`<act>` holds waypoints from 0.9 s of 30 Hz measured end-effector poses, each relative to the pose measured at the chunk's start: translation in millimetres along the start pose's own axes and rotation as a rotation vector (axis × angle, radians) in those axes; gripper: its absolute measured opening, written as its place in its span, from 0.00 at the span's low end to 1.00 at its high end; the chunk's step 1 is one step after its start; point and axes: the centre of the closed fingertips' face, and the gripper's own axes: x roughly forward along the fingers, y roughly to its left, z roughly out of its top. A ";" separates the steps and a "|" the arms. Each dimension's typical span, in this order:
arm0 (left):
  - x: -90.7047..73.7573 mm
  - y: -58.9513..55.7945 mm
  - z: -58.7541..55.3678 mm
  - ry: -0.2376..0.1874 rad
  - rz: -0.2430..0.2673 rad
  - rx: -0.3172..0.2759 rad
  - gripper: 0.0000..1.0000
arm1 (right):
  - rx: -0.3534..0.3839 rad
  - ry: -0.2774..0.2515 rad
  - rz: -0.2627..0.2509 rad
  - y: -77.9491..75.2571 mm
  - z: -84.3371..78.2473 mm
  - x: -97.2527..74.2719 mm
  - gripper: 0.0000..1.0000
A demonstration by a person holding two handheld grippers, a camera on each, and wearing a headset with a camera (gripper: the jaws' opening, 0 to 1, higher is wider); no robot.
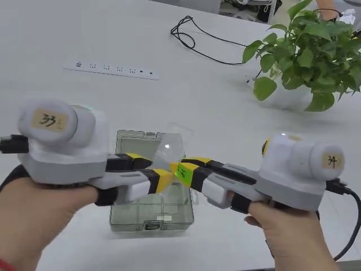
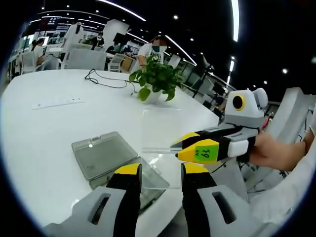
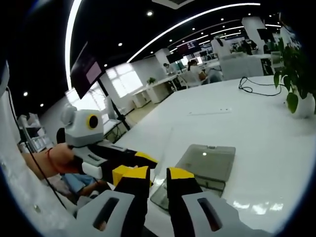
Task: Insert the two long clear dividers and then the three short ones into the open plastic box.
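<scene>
Left gripper (image 1: 155, 169), lower left: pale grey body, black jaws, yellow tips, tan round label. Right gripper (image 1: 186, 167), lower right: same colours, plus green tag. Plastic box (image 1: 152, 220), centre: smoky grey, see-through. Divider (image 2: 160, 128): colourless clear. Table (image 1: 113, 34), power strip (image 1: 110, 68): white. Cable (image 1: 192, 36): black. Plant (image 1: 307, 51), upper right: green.

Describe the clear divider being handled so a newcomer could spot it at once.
On the white table, find the open plastic box in front of the person. Just above it, the right gripper pinches a flat sheet in its claw: that is the clear divider. Unlike the grey-tinted box, it is colourless and held off the table.
</scene>
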 end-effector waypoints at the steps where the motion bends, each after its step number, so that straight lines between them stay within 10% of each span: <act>1: -0.1 -0.1 0.4 0.000 0.001 0.007 0.30 | 0.005 0.001 -0.002 -0.3 -0.4 0.2 0.14; 27: 3.2 -3.6 -1.6 -0.002 -0.006 0.002 0.33 | 0.069 -0.020 -0.038 -3.7 3.1 0.8 0.07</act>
